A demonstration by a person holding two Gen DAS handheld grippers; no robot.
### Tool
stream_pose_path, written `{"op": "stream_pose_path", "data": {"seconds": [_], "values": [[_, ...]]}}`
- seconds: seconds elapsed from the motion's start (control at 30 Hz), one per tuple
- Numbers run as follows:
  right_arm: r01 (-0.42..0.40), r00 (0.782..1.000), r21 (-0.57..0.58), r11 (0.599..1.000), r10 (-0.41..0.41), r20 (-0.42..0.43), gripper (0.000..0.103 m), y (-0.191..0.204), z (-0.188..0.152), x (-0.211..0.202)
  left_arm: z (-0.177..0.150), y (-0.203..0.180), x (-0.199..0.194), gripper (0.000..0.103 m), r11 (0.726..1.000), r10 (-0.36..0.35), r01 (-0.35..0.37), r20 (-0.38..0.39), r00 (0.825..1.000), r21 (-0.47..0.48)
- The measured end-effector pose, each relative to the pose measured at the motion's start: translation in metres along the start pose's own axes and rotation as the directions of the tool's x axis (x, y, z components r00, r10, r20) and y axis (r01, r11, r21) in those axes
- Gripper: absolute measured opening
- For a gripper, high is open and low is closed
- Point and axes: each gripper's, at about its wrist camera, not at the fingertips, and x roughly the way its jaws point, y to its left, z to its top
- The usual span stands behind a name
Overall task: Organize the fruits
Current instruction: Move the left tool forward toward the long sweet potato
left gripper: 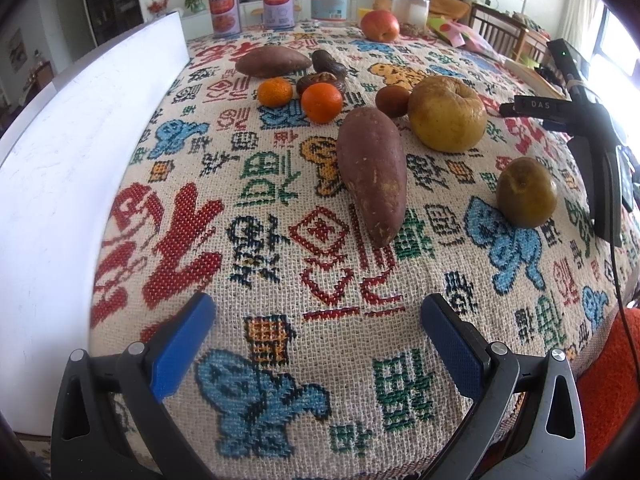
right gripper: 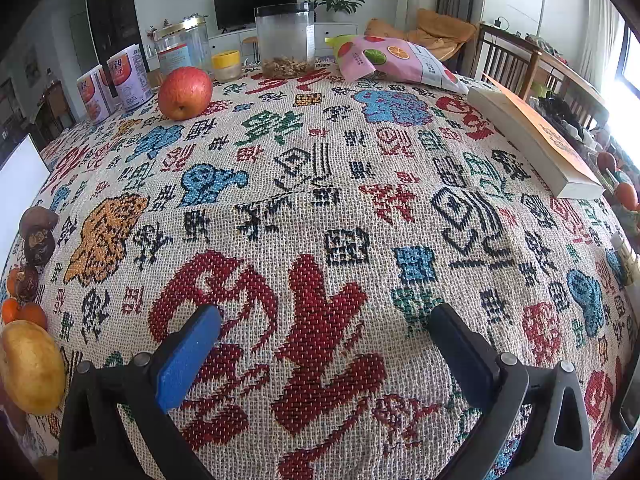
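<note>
In the left wrist view a sweet potato [left gripper: 374, 174] lies mid-table, with a large yellow pear [left gripper: 447, 114] and a small green-brown fruit [left gripper: 526, 192] to its right. Farther back sit two tangerines [left gripper: 322, 103], several dark brown fruits [left gripper: 393, 101], a second sweet potato [left gripper: 273, 62] and a red apple [left gripper: 380, 26]. My left gripper [left gripper: 318, 330] hovers open over bare cloth, short of the near sweet potato. My right gripper [right gripper: 324, 342] is open over the cloth; the apple [right gripper: 185, 93] is far back left, the pear [right gripper: 30, 366] at the left edge.
A white board [left gripper: 60, 184] stands along the table's left side. Cans [left gripper: 225, 11], jars [left gripper: 331, 0] [right gripper: 285, 40], a snack bag [right gripper: 394, 60] and a book [right gripper: 536, 142] line the back and right. The other gripper's black body [left gripper: 592, 140] shows at the right.
</note>
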Motion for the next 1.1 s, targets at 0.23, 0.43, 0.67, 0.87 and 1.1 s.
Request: {"op": "stream_pose_path", "data": {"seconds": [0.23, 0.43, 0.67, 0.87, 1.1], "values": [[0.0, 1.0, 0.0, 1.0, 0.0, 0.0, 0.103, 0.0, 0.0, 0.0, 0.0, 0.0, -0.001, 0.103, 1.0, 0.014, -0.013, 0.006, 1.0, -0.018], [0.0, 1.0, 0.0, 1.0, 0.0, 0.0, 0.103, 0.0, 0.0, -0.001, 0.003, 0.0, 0.001, 0.103, 1.0, 0.017, -0.018, -0.008, 1.0, -0.024], [-0.001, 1.0, 0.0, 1.0, 0.001, 0.0, 0.103, 0.0, 0.0, 0.0, -0.001, 0.0, 0.0, 0.103, 1.0, 0.018, -0.018, 0.011, 1.0, -0.025], [-0.001, 1.0, 0.0, 1.0, 0.001, 0.0, 0.103, 0.0, 0.0, 0.0, -0.001, 0.0, -0.001, 0.103, 1.0, 0.015, -0.014, 0.024, 1.0, -0.019], [-0.001, 1.0, 0.0, 1.0, 0.001, 0.0, 0.103, 0.0, 0.0, 0.0, 0.011, 0.015, -0.017, 0.102, 0.996, -0.088, 0.088, 0.016, 0.996, 0.001]]}}
